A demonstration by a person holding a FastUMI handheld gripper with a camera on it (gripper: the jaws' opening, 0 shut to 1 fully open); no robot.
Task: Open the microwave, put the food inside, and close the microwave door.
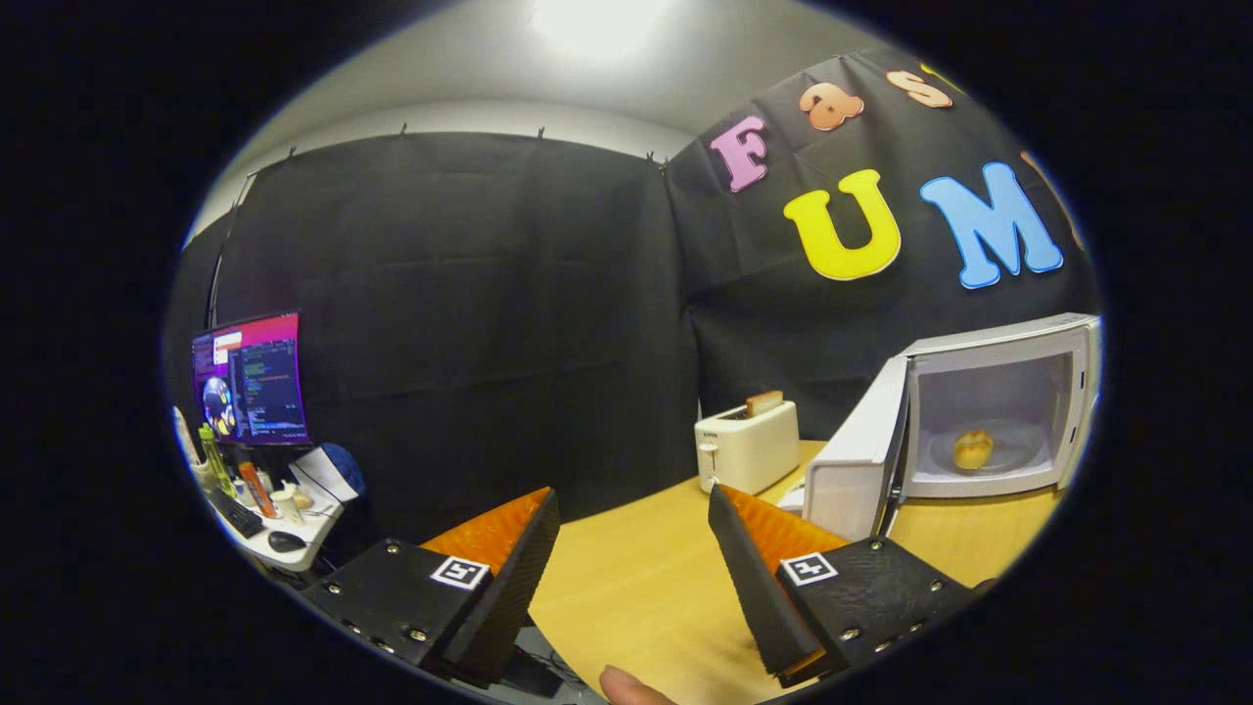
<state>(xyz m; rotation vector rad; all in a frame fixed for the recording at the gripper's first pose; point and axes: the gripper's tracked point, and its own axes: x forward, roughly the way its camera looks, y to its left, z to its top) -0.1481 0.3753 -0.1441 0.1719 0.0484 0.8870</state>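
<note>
Wooden table (pixel 636 587) holds a microwave (pixel 989 411), door (pixel 857 446) open, bread roll (pixel 973 448) inside; toaster (pixel 746 446) beside it. Gripper (pixel 634 548) fingers spread, holding nothing.

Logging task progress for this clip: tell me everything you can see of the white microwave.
The white box-shaped microwave stands on the light wooden table, beyond and to the right of the open, empty gripper. Its white door is swung wide open on the side nearer the cream toaster. Inside, the pale cavity holds a round glass turntable with a small golden bread roll resting on it. Nothing else touches it.
</note>
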